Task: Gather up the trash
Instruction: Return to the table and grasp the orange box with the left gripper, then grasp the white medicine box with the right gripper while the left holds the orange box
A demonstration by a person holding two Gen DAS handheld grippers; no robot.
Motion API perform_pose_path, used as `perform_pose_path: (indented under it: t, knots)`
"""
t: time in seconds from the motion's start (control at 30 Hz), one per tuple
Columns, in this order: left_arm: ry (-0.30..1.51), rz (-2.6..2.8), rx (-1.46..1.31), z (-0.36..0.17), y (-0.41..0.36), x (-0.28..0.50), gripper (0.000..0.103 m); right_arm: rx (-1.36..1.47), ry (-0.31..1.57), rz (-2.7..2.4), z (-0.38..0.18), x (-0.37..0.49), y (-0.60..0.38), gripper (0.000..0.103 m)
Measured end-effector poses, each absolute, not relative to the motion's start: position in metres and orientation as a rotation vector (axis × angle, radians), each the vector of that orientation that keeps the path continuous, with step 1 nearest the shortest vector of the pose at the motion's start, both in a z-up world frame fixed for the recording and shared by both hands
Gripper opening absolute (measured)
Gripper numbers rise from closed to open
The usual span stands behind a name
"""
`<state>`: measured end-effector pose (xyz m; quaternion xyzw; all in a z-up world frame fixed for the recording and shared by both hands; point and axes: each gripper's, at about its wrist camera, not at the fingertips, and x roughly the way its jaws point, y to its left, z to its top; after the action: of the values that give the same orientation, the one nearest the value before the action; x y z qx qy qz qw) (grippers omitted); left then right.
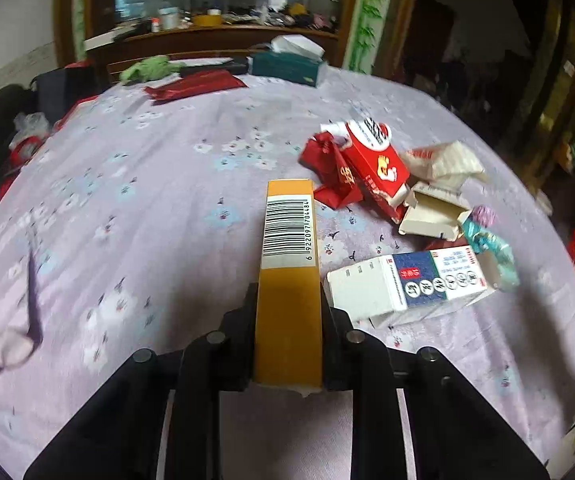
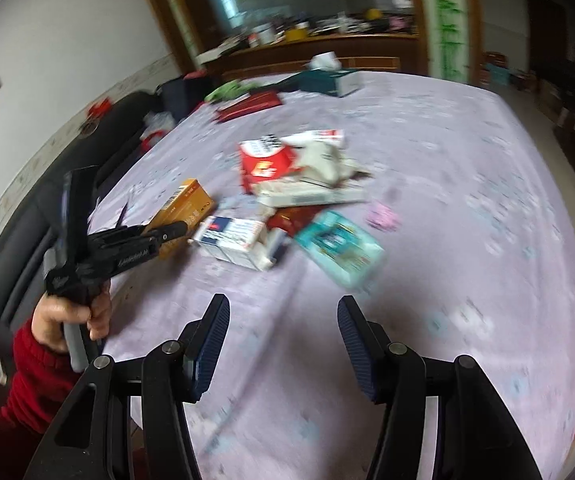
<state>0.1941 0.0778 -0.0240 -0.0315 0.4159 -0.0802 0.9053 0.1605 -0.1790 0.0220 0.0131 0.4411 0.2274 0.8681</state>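
I have the left gripper point(image 1: 288, 332) clamped across the near end of the orange box point(image 1: 289, 264), light stiff card that could crush, held above the bed point(image 1: 147, 184) beside the trash pile point(image 1: 391, 184), right gripper point(image 2: 283, 344) wide and empty

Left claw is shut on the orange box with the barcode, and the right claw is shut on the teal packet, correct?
Not quite. The right claw is open and holds nothing, as the right wrist view shows; the teal packet lies on the tablecloth ahead of it. The left claw is indeed shut on the orange box.
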Motion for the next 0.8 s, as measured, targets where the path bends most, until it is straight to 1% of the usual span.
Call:
perform_pose_path:
  t: [0.13, 0.37, 0.47, 0.53, 0.7, 0.8]
  knots:
    - [0.805, -0.138, -0.11, -0.014, 0.084, 0.17, 0.022, -0.02, 0.95, 0.584, 0.02, 0.194, -0.139, 0.06]
    - [0.775, -0.133, -0.126, -0.01, 0.09, 0.149, 0.022, -0.1, 0.98, 0.673, 0.003, 0.246, -0.08, 0.061]
    - [0.769, -0.144, -0.143, -0.009, 0.094, 0.145, 0.022, -0.108, 1.005, 0.656, -0.009, 0.264, -0.073, 0.061]
    - [0.767, -0.15, -0.145, -0.009, 0.096, 0.144, 0.022, -0.1, 1.054, 0.668, -0.019, 0.274, -0.071, 0.061]
    - [0.761, -0.163, -0.151, -0.01, 0.097, 0.14, 0.022, -0.114, 1.133, 0.7, -0.032, 0.271, -0.074, 0.061]
    - [0.754, -0.169, -0.153, -0.01, 0.098, 0.139, 0.022, -0.156, 1.126, 0.734, -0.031, 0.253, -0.071, 0.062]
